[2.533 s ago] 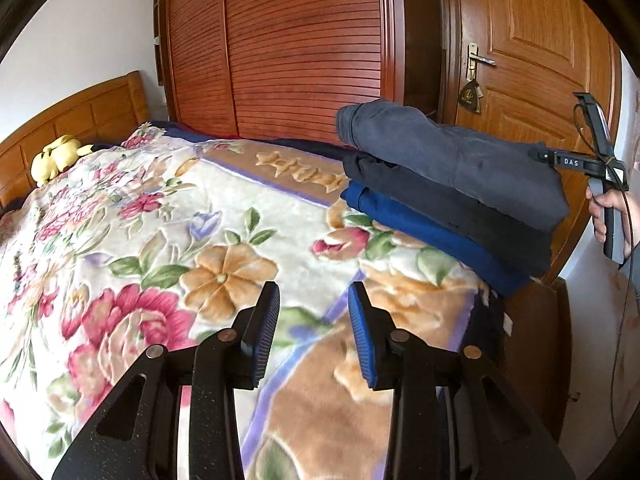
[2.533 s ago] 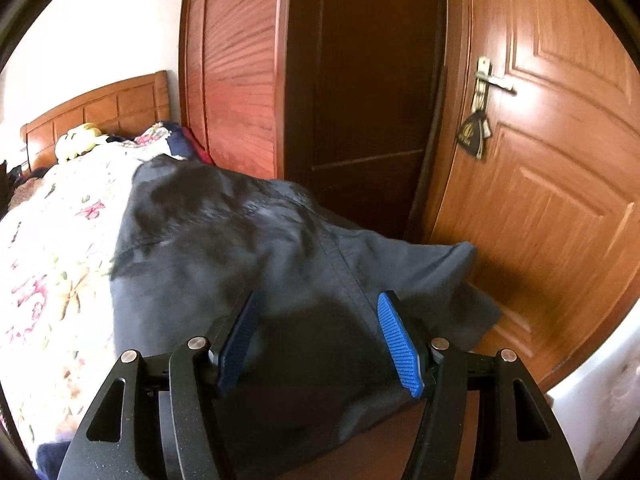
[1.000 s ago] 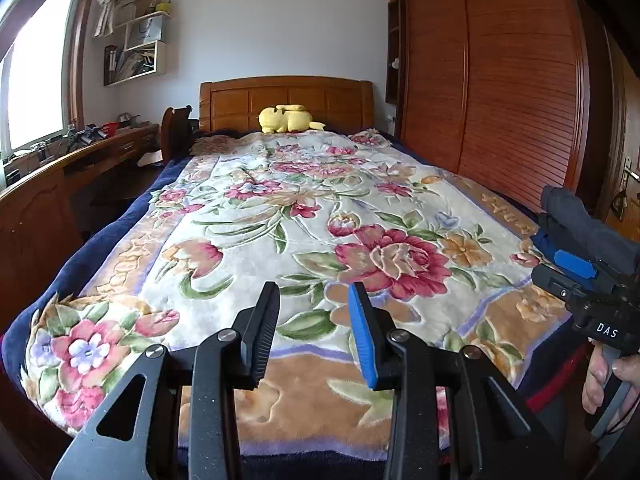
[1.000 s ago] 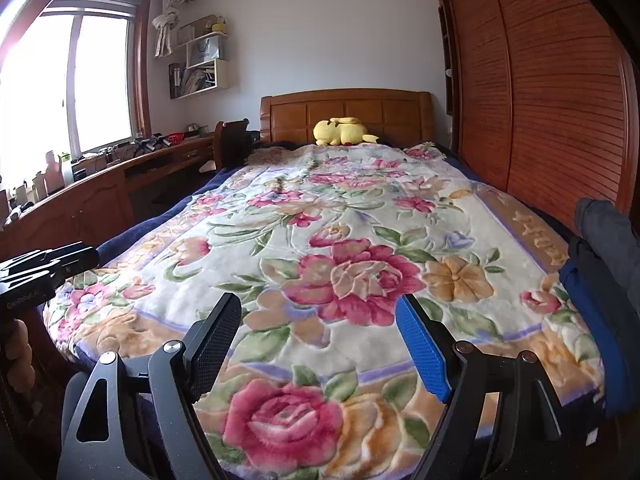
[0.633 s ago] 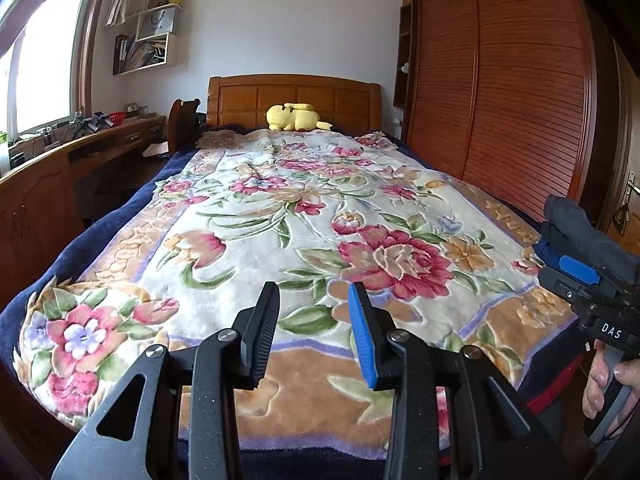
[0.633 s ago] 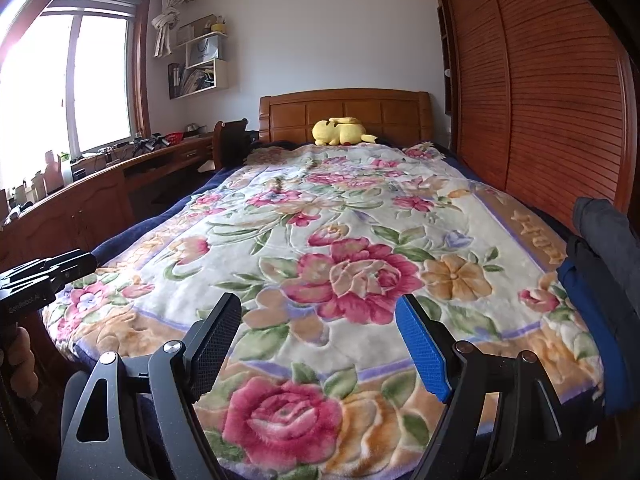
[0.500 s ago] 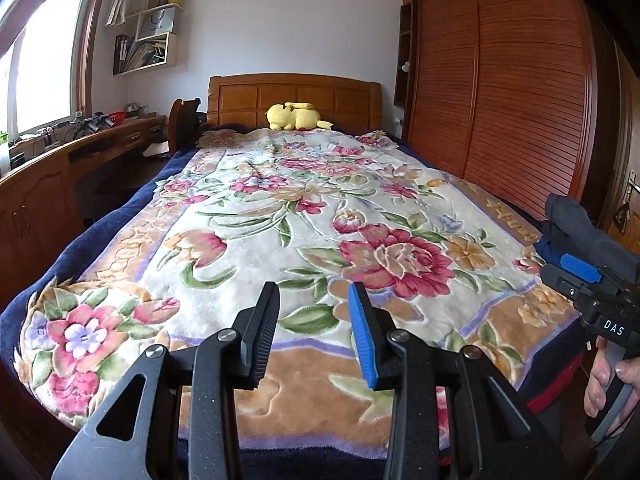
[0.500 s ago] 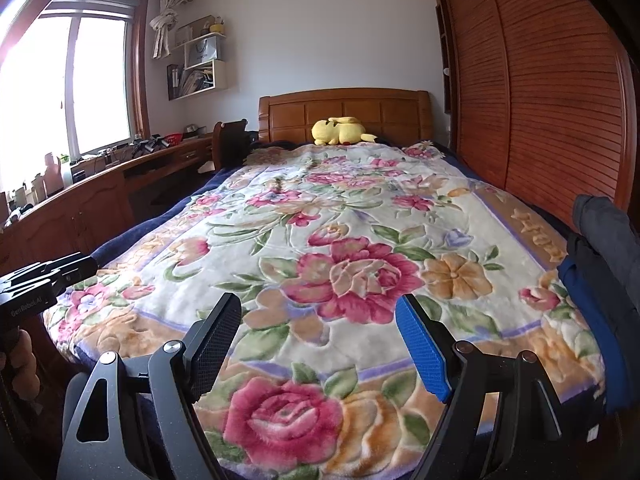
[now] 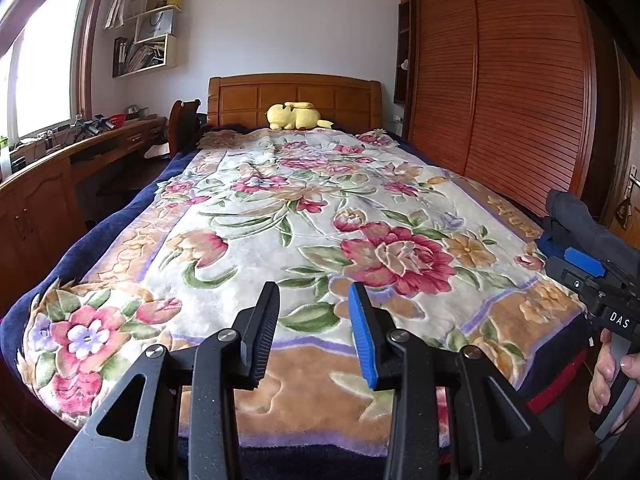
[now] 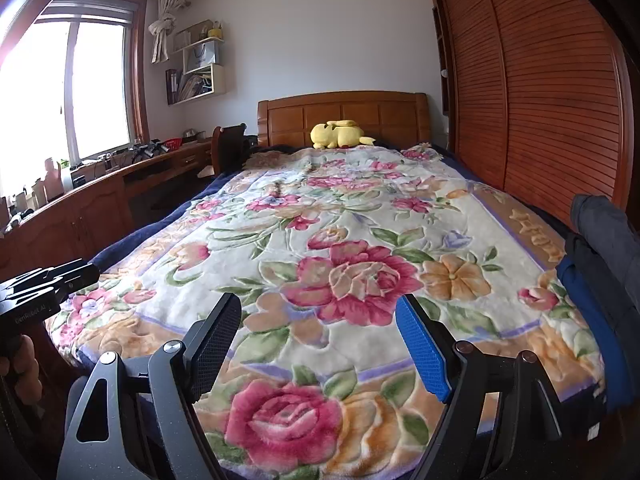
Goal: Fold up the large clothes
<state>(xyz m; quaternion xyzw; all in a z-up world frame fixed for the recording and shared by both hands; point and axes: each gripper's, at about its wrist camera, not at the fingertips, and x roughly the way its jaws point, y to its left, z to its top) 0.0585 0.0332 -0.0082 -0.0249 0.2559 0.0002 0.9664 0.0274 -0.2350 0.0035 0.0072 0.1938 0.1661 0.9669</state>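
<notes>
Two claws over the bed, both w/ nothing in them

Left claw (image 9: 314, 330) is part way open; right claw (image 10: 320, 344) is open wide. Both hang over the foot of the flower blanket (image 9: 312, 216). The folded clothes (image 10: 600, 248) sit in a pile at the bed's right edge (gray on top, blue at the bottom), near the closet (image 10: 552, 92).

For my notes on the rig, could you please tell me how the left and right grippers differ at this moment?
The left gripper has its fingers set close, with a narrow gap; the right gripper has them spread wide. The left one's black pad looks ribbed, the right one's finely dotted. Both are empty, hang over the foot of the floral blanket, and pair a black pad with a blue one.
</notes>
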